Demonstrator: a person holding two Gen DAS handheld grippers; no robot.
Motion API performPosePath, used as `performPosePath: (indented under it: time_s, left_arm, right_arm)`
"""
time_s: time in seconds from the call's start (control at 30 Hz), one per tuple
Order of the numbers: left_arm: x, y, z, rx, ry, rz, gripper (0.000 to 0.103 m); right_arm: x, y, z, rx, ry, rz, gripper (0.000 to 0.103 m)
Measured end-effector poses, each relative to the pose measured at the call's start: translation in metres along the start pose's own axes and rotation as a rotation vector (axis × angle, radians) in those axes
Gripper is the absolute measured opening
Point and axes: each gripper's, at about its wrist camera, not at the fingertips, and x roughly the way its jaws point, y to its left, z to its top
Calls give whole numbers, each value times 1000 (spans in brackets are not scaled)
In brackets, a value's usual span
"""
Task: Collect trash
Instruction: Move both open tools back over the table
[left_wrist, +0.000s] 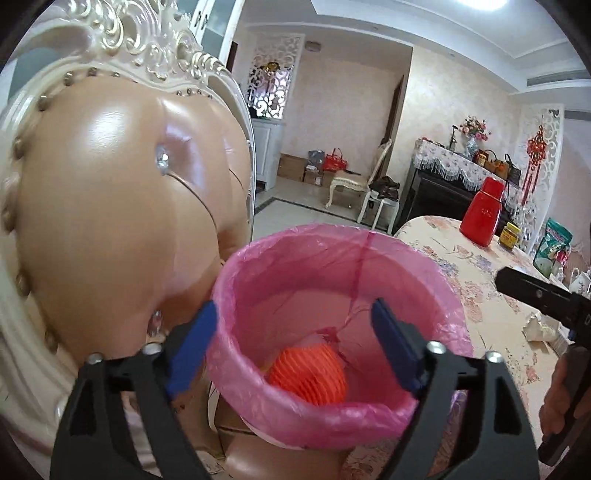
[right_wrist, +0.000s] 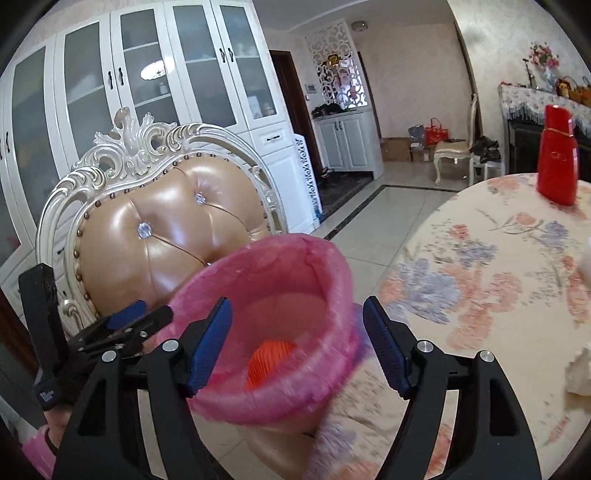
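Observation:
A small bin lined with a pink plastic bag (left_wrist: 332, 280) stands on the chair seat beside the table; it also shows in the right wrist view (right_wrist: 258, 295). An orange ribbed foam piece (left_wrist: 306, 373) lies inside it, also seen in the right wrist view (right_wrist: 271, 360). My left gripper (left_wrist: 295, 350) is open and empty, its fingers on either side of the bin's near rim. My right gripper (right_wrist: 297, 347) is open and empty, just above the bin's near rim. Crumpled white paper (left_wrist: 539, 326) lies on the table, also at the right edge of the right wrist view (right_wrist: 580, 369).
A tufted tan chair back (left_wrist: 122, 206) with a white carved frame rises behind the bin. The round table with a floral cloth (right_wrist: 480, 258) holds a red bottle (left_wrist: 484, 212), a small jar (left_wrist: 509, 236) and a green packet (left_wrist: 554, 251). White cabinets (right_wrist: 129, 92) line the wall.

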Motion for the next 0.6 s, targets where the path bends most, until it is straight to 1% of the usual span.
performPosePath:
  time_s: [0.07, 0.17, 0.27, 0.43, 0.57, 0.6]
  left_arm:
    - [-7, -11, -6, 3, -12, -3, 95]
    - [-12, -28, -12, 18, 1, -42, 96]
    - [-15, -58, -17, 58, 8, -80, 97]
    - [-19, -104, -25, 125, 17, -157, 98]
    - [-18, -141, -37, 178, 45, -213, 98]
    - [-18, -155, -40, 192, 51, -235, 98]
  right_arm:
    - [-12, -5, -6, -5, -1, -22, 70]
    - [-32, -16, -13, -13, -5, -59, 70]
    - [-56, -32, -22, -14, -20, -113, 70]
    - [-98, -67, -39, 11, -42, -216, 70]
    - [-133, -108, -56, 66, -47, -309, 70]
    - [-143, -120, -61, 81, -47, -335, 70]
